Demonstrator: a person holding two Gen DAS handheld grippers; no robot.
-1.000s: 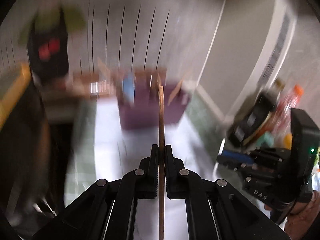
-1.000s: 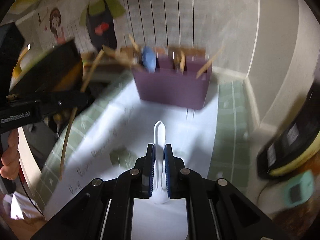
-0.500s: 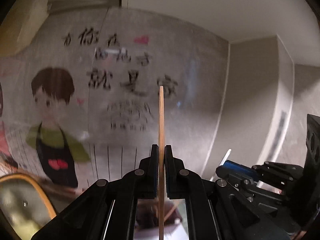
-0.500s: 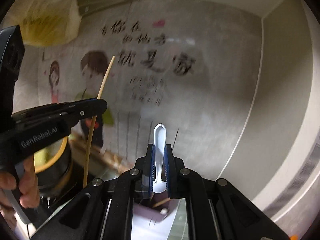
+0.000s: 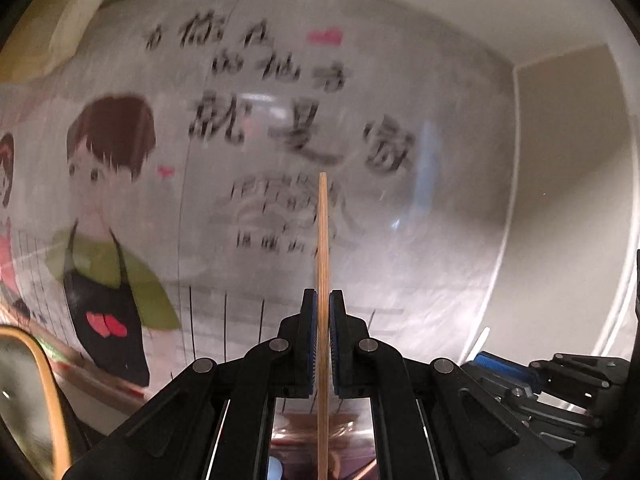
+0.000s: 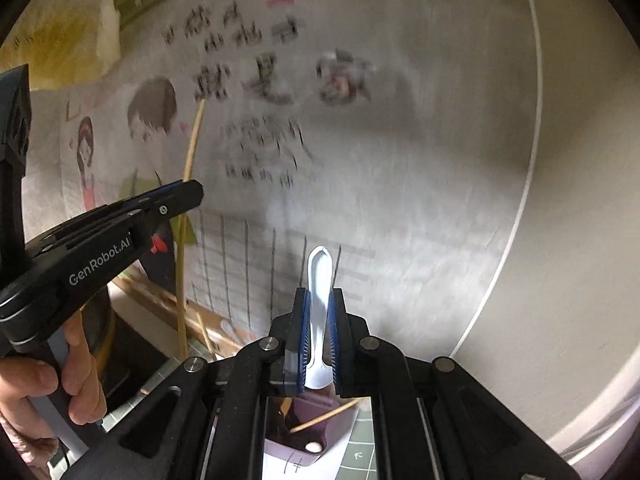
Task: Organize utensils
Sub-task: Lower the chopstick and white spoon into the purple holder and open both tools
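In the left tool (image 5: 322,312), a clamped thin wooden chopstick (image 5: 322,240); right tool (image 6: 319,312) grips a white spoon (image 6: 319,280)

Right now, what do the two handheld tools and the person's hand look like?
Both tools are matte black linkages with silver rivets and blue finger pads. The left tool carries white "GenRobot.AI" lettering, a red knob and a grey handle. The left hand is bare.
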